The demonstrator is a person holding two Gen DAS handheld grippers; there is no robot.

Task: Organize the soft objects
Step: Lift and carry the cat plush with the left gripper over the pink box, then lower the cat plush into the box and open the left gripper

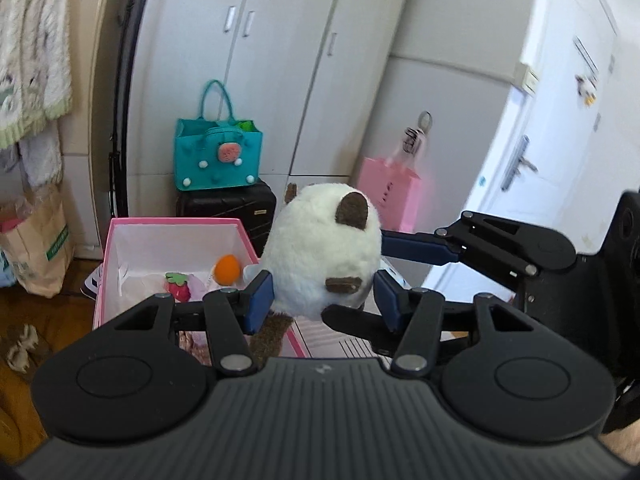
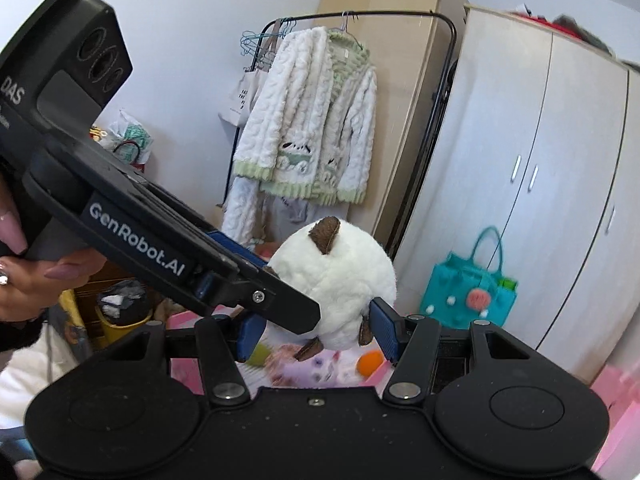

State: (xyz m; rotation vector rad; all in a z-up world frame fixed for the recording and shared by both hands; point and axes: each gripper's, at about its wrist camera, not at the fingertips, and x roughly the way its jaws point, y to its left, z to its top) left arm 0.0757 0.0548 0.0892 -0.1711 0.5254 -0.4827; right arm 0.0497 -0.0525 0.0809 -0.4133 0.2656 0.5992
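A round white plush toy [image 1: 324, 248] with brown ears and a brown tail hangs in the air above a pink box [image 1: 132, 226]. My left gripper [image 1: 322, 298] is shut on its lower part, blue pads pressed into the fur. My right gripper [image 2: 316, 330] is shut on the same plush toy [image 2: 340, 272] from the other side, and its fingers [image 1: 420, 246] reach in from the right in the left wrist view. The pink box holds a plush strawberry [image 1: 178, 286], an orange ball [image 1: 228, 268] and a purple soft toy [image 2: 312, 368].
A teal felt bag [image 1: 218, 154] sits on a black suitcase [image 1: 228, 204] against white wardrobe doors. A pink paper bag [image 1: 394, 196] hangs at the right. A fluffy white jacket [image 2: 308, 120] hangs on a clothes rack. A paper bag [image 1: 38, 248] stands at the left on the wooden floor.
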